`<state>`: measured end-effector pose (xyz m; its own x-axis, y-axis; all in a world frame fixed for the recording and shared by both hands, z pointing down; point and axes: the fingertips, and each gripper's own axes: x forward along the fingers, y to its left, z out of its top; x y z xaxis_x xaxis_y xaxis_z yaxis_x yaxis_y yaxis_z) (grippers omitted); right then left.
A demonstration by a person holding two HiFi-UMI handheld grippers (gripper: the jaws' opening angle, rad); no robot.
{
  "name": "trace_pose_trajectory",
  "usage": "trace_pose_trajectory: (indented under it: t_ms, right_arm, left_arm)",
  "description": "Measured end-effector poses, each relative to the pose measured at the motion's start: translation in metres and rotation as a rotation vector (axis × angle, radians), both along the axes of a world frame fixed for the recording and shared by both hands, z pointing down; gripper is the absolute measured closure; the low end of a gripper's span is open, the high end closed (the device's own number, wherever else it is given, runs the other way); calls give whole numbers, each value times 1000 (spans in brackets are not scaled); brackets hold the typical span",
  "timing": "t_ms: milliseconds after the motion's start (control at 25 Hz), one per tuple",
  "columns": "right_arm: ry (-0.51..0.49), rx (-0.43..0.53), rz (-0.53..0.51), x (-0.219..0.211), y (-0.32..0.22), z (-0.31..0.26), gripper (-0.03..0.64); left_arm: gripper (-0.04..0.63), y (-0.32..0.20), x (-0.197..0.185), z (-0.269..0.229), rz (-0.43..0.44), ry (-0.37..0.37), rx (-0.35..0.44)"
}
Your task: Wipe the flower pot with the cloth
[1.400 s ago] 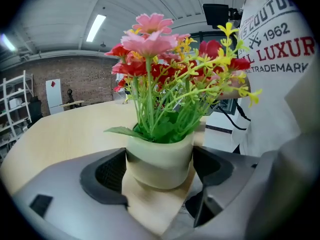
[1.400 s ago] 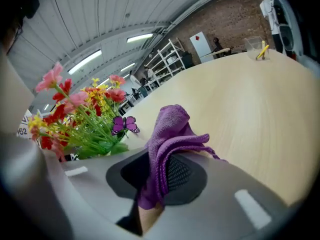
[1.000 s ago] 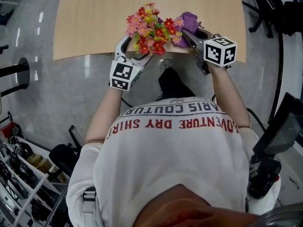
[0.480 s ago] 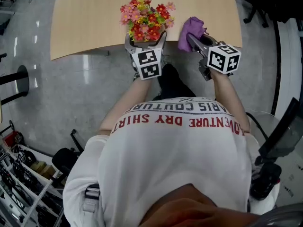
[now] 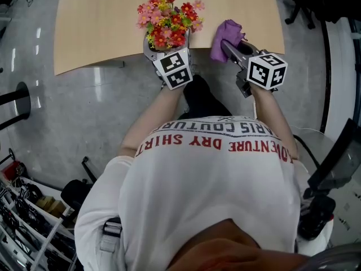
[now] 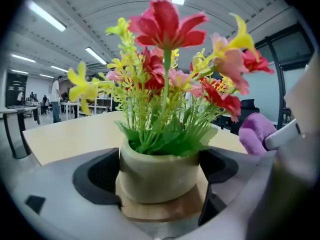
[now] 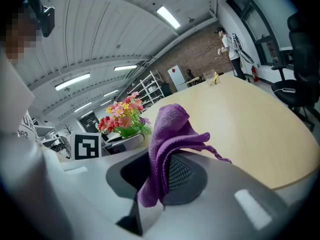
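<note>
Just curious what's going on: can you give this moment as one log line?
left tongs: closing, flower pot between them | right tongs: shut on purple cloth | cloth apart from pot

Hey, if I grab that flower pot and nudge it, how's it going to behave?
The flower pot looks rigid and smooth-walled, so it may slip in a loose grip. The tall flowers above its squat body suggest it could tip if pushed high. It sits on a wooden base, which might slide with it or stay behind.
</note>
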<state>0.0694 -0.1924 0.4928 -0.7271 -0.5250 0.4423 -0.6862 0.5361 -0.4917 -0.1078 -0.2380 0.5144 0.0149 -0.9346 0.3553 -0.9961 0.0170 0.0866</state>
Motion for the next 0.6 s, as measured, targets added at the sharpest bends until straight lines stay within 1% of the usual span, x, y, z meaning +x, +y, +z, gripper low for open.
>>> trace_pose_trajectory:
  t_ms: [160, 320, 440, 600]
  right_arm:
    - [-3, 4, -14, -6, -3, -3, 572]
    - [-12, 11, -30, -15, -8, -9, 572]
    - [-25, 14, -58, -22, -18, -10, 572]
    - [-48, 20, -108, -28, -48, -7, 572]
  left_arm:
    - [87, 2, -2, -2, 21, -3, 6]
    - [87, 5, -6, -6, 78, -4, 14]
    - [89, 3, -5, -6, 155, -1, 14]
    - [89, -9, 9, -6, 307, 11, 18]
